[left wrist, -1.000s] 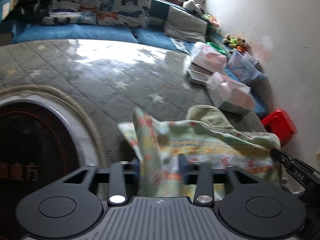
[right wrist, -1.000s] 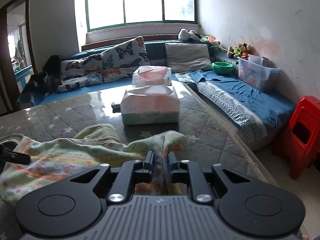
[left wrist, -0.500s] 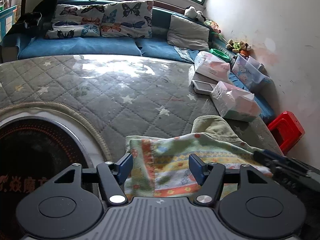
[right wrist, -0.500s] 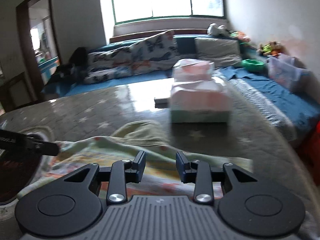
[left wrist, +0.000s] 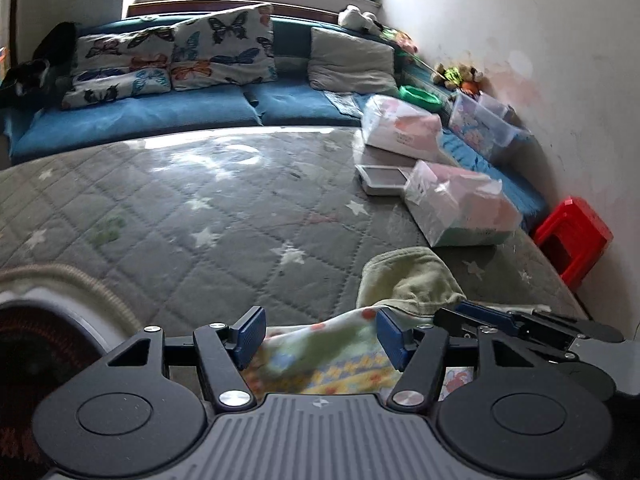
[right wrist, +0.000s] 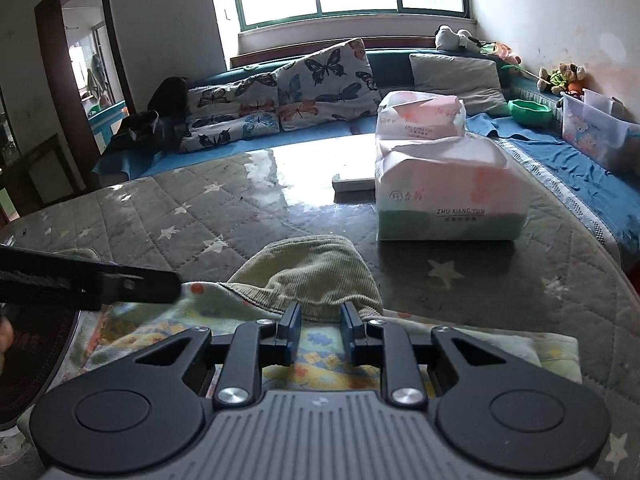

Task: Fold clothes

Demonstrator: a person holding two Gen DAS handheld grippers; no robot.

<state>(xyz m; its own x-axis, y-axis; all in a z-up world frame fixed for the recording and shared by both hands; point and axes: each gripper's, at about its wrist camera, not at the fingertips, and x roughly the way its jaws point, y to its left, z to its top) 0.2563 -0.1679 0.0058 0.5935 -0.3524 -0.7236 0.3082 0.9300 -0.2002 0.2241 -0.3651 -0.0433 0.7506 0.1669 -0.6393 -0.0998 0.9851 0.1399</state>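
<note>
A patterned pastel garment (left wrist: 320, 364) lies folded flat on the grey quilted table, with its olive-green part (left wrist: 408, 280) sticking out at the far edge. It also shows in the right wrist view (right wrist: 320, 360), with the olive-green part (right wrist: 312, 276) just beyond the fingers. My left gripper (left wrist: 320, 336) is open and empty, low over the garment's left end. My right gripper (right wrist: 320, 328) is open and empty, low over the garment's middle. The right gripper's fingers (left wrist: 496, 320) show at the right of the left wrist view. The left gripper's finger (right wrist: 88, 280) crosses the left of the right wrist view.
Two wrapped tissue packs (right wrist: 448, 192) (right wrist: 420, 120) and a flat grey box (left wrist: 380, 178) sit at the table's far right. A dark round mat (left wrist: 36, 344) lies at the left. A blue sofa (left wrist: 140, 116) with cushions runs behind. A red stool (left wrist: 572, 236) stands right.
Both grippers let go of the garment and opened. The raised cloth dropped flat onto the table. Both grippers pulled back toward the near edge.
</note>
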